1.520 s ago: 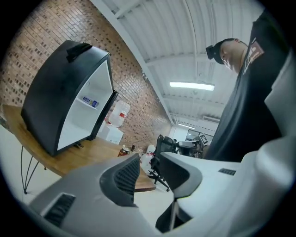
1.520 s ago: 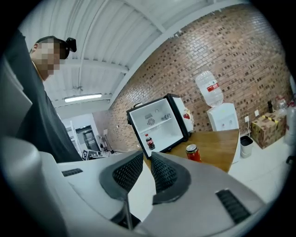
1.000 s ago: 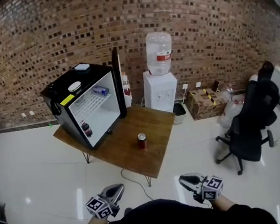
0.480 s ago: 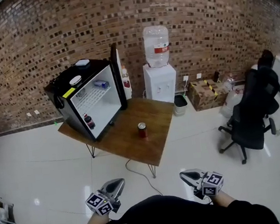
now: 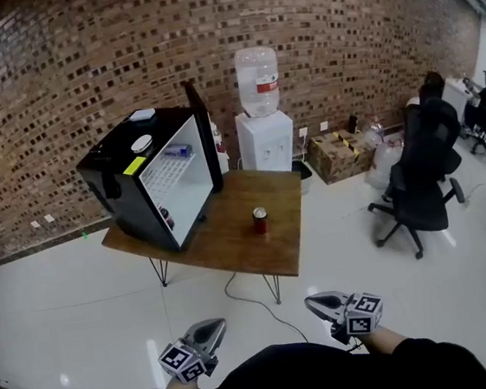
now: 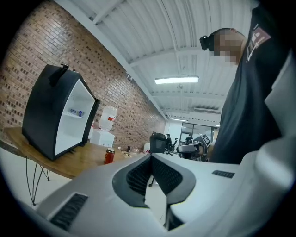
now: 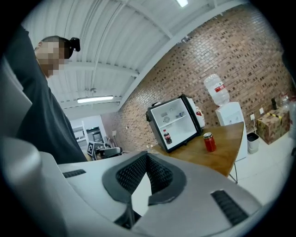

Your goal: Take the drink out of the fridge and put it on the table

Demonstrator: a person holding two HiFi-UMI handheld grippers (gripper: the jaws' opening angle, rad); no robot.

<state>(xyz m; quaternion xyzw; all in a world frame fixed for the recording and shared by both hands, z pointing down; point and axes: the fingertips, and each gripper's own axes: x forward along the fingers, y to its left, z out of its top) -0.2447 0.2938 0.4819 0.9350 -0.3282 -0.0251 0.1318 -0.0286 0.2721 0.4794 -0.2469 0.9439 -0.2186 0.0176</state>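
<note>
One brown wooden table (image 5: 230, 234) on glossy white floor (image 5: 82, 312), red brick wall (image 5: 80, 68) behind. We see the red drink can (image 5: 261, 220) on the table, just right of the black mini fridge (image 5: 120, 190). It stands upright, long axis vertical, top up. Fridge door open; inside, low shelf: dark cola bottle (image 7: 166, 136), upright. Left gripper (image 5: 218, 324) & right gripper (image 5: 311, 300) are well in front of the fridge, jaws together, nothing between.
</note>
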